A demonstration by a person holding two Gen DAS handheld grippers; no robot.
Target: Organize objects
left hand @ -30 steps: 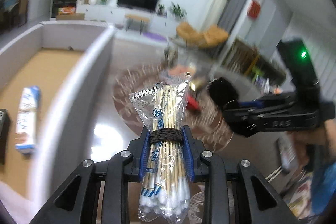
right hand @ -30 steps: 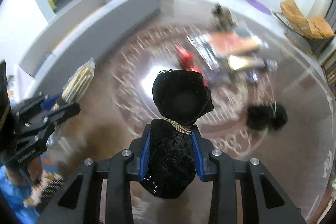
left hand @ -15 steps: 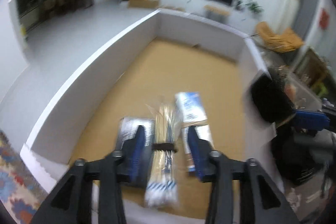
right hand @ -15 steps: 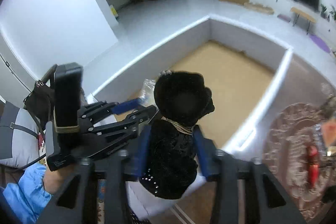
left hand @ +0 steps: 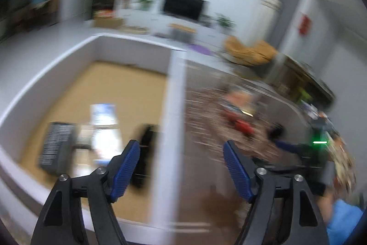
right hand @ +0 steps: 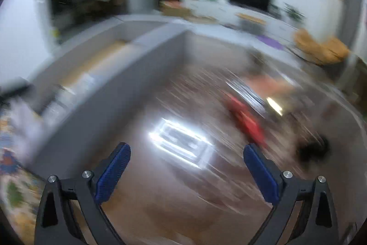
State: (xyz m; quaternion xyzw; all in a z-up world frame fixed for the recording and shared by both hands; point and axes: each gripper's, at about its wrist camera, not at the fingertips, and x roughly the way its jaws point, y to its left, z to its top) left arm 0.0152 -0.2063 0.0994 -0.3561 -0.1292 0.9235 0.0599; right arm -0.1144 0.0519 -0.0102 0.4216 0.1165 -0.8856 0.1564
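Note:
Both views are blurred by motion. My left gripper [left hand: 180, 142] has its jaws opening wide with nothing between the blue pads; it hangs over the white wall [left hand: 174, 107] of a tan-floored box. Inside the box lie a dark packet [left hand: 57, 146], a white and blue packet [left hand: 103, 125] and a black pouch [left hand: 146, 144]. A pale smear between the two packets could be the cotton swab pack. My right gripper [right hand: 187, 145] is also opening and empty, above the glossy brown surface [right hand: 160, 187] beside the box's grey wall [right hand: 114, 102].
Loose things lie on the patterned brown surface: a red object [right hand: 247, 121], a small black object [right hand: 314, 150] and flat items behind them. The green light [left hand: 318, 142] on the right gripper's body shows at the left wrist view's right edge, above a blue sleeve [left hand: 341, 217].
The left gripper let go of the cotton swab pack and the right one let go of the black pouch. Both jaws spread wide and swung from over the box toward the brown surface.

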